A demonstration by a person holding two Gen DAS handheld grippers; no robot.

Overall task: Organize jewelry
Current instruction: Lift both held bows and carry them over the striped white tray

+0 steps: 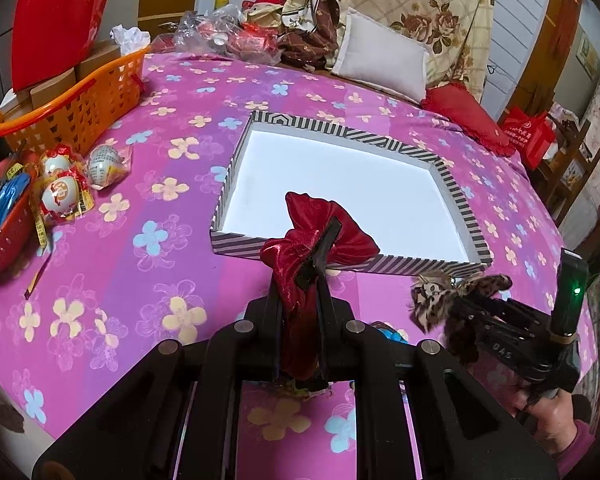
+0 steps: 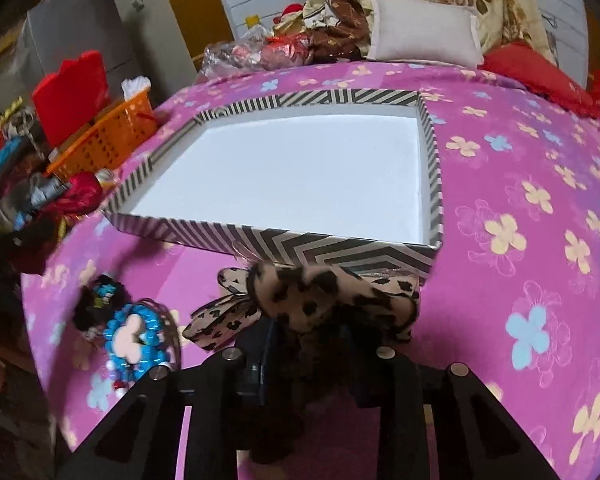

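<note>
A shallow box with a black-and-white striped rim and a bare white floor lies on the pink flowered bedspread. My left gripper is shut on a red satin hair bow, held just above the box's near rim. My right gripper is shut on a leopard-print bow by the box's near right corner; the bow hides its fingertips in the right wrist view. A blue bead bracelet and a black fuzzy hair tie lie on the spread to the left.
An orange basket with boxes and a red bag stands at the far left. Beside it are wrapped balls and a red bowl. A white pillow and a red cushion lie beyond the box. A hand grips the right tool.
</note>
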